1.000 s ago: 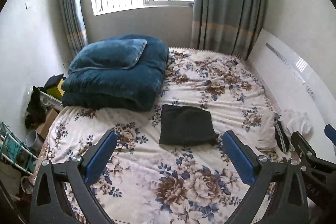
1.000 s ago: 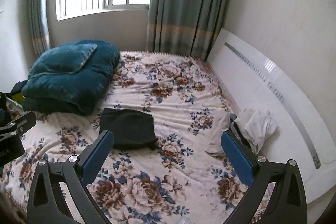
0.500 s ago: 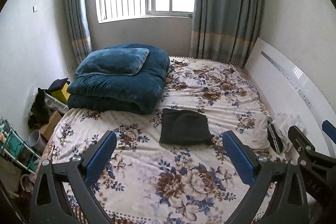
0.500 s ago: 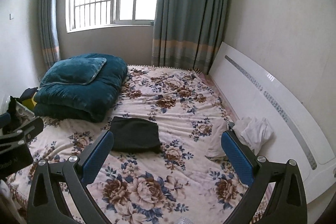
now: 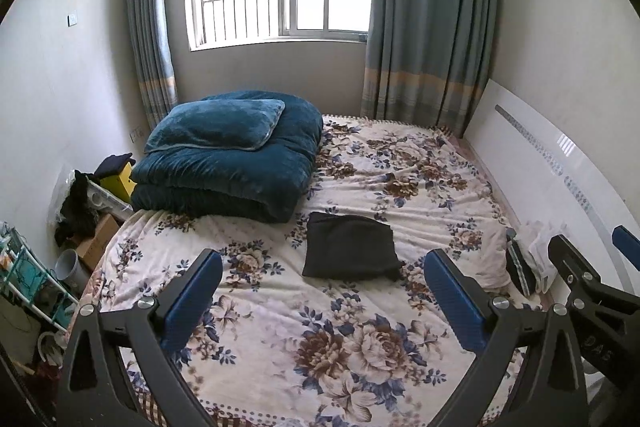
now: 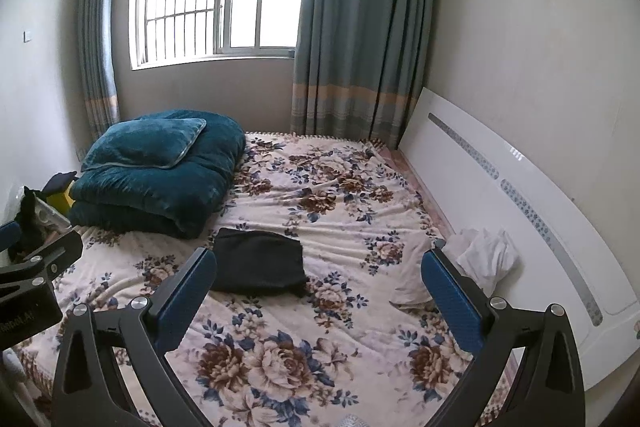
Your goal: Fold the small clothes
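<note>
Through the left wrist view, the left gripper (image 5: 322,293) hangs above the floral bed (image 5: 404,163), fingers wide apart and empty; a folded black garment (image 5: 349,247) lies mid-bed, just beyond. Right wrist view: the right gripper (image 6: 316,291) likewise gapes empty, garment (image 6: 258,263) near its left finger (image 6: 186,297).

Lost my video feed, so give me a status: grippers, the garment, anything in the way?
Left gripper and right gripper open, empty, above the bed. Black garment lies folded, untouched. Nothing between grippers and it; teal quilt sits behind.

Both grippers have pulled back and up — the folded black garment (image 5: 349,247) sits farther off.
</note>
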Action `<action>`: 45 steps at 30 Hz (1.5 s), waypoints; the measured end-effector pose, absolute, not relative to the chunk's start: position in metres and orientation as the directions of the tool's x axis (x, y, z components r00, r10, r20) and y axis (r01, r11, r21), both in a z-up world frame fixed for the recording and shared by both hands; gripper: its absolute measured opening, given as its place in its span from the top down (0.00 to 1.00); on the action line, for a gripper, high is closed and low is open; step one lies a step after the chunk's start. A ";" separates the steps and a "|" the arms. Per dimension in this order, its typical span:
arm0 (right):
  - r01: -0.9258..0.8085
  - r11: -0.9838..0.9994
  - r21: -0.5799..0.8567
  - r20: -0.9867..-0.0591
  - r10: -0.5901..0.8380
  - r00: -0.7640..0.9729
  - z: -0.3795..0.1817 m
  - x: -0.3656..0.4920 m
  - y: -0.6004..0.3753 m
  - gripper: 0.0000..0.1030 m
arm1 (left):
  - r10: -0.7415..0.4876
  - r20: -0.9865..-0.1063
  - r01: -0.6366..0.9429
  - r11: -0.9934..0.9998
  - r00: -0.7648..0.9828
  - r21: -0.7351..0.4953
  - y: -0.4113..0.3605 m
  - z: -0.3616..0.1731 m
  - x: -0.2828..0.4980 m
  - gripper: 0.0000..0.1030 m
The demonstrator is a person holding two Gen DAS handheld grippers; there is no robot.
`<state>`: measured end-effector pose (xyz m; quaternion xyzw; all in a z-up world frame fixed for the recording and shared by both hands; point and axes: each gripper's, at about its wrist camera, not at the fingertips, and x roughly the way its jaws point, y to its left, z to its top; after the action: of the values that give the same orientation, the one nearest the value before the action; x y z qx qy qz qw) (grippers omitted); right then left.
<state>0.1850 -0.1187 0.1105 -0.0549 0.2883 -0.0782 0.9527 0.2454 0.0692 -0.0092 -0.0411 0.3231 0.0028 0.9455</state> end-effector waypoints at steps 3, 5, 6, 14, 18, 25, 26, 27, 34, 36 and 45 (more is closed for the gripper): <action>0.118 0.982 -0.146 -0.538 -0.179 0.824 0.112 0.183 -0.120 0.00 | -0.017 -0.606 -0.034 0.997 0.795 -0.072 0.068 -0.007 0.244 0.00; 0.122 0.982 -0.145 -0.533 -0.181 0.826 0.114 0.181 -0.120 0.00 | -0.010 -0.601 -0.038 0.997 0.799 -0.067 0.067 -0.006 0.245 0.00; 0.125 0.982 -0.145 -0.531 -0.183 0.827 0.114 0.181 -0.121 0.00 | -0.010 -0.600 -0.039 0.997 0.800 -0.069 0.067 -0.005 0.244 0.00; 0.121 0.984 -0.134 -0.529 -0.174 0.830 0.114 0.178 -0.122 0.00 | -0.006 -0.595 -0.044 0.997 0.803 -0.070 0.066 -0.001 0.243 0.00; 0.121 0.984 -0.132 -0.529 -0.173 0.831 0.114 0.178 -0.123 0.00 | 0.003 -0.589 -0.054 0.996 0.808 -0.070 0.065 0.000 0.240 0.00; 0.119 0.984 -0.129 -0.534 -0.170 0.828 0.112 0.178 -0.121 0.00 | 0.009 -0.589 -0.061 0.996 0.808 -0.068 0.065 0.000 0.238 0.00; 0.120 0.984 -0.130 -0.532 -0.171 0.829 0.112 0.177 -0.121 0.00 | 0.007 -0.590 -0.059 0.996 0.807 -0.070 0.065 0.001 0.238 0.00; 0.121 0.984 -0.129 -0.532 -0.172 0.829 0.112 0.177 -0.121 0.00 | 0.008 -0.590 -0.061 0.996 0.807 -0.070 0.065 0.000 0.236 0.00; 0.123 0.985 -0.124 -0.535 -0.171 0.828 0.111 0.175 -0.120 0.00 | 0.010 -0.589 -0.060 0.996 0.808 -0.066 0.063 0.002 0.235 0.00; 0.120 0.985 -0.124 -0.534 -0.168 0.828 0.111 0.176 -0.120 0.00 | 0.016 -0.588 -0.065 0.996 0.809 -0.062 0.062 0.002 0.234 0.00; 0.120 0.985 -0.123 -0.532 -0.168 0.830 0.110 0.174 -0.118 0.00 | 0.011 -0.587 -0.063 0.996 0.809 -0.068 0.063 0.002 0.235 0.00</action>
<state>0.1737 -0.1185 0.1104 -0.0423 0.2816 -0.0753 0.9556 0.2349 0.0629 0.0025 -0.0422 0.3082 0.0195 0.9502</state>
